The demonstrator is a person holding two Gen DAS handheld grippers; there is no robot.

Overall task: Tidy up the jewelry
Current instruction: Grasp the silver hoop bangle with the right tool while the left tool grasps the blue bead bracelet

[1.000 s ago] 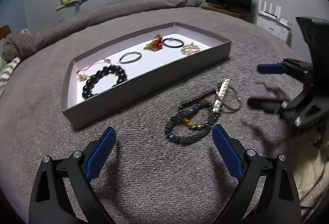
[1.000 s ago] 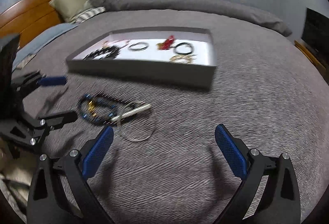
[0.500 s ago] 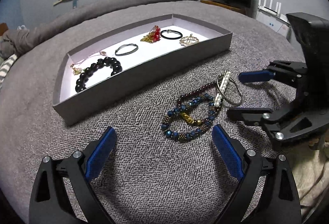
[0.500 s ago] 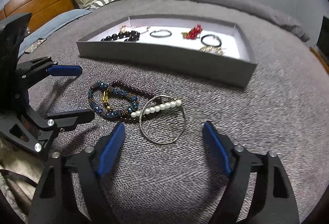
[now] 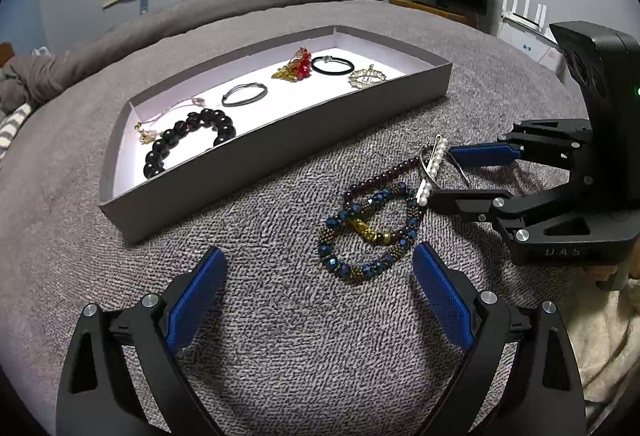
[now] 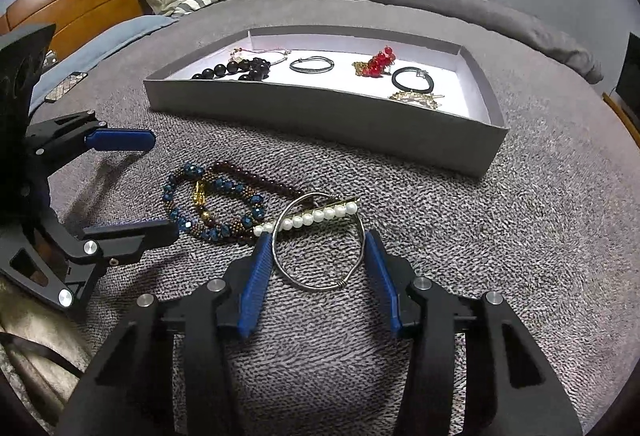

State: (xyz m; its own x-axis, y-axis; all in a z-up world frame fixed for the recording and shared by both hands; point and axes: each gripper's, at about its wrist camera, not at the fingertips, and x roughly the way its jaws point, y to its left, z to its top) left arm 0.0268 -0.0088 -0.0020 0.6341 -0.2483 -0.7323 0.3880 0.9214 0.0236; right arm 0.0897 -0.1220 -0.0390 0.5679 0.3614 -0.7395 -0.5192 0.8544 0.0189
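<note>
embossed "DAS" on right gripper (image 5: 444, 178)

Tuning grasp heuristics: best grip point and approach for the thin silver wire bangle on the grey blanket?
Pinch the thin silver wire bangle across its open near half, from above. It lies flat; the pearl bar clip crosses the far side. The right gripper is closing astride it.

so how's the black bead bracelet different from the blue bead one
The black bead bracelet lies inside the tray; the blue bead bracelet lies outside it on the blanket. The black one has large plain round beads and lies alone; the blue one has small faceted beads with gold pieces and overlaps a dark red strand. Both are beaded loops lying flat.
</note>
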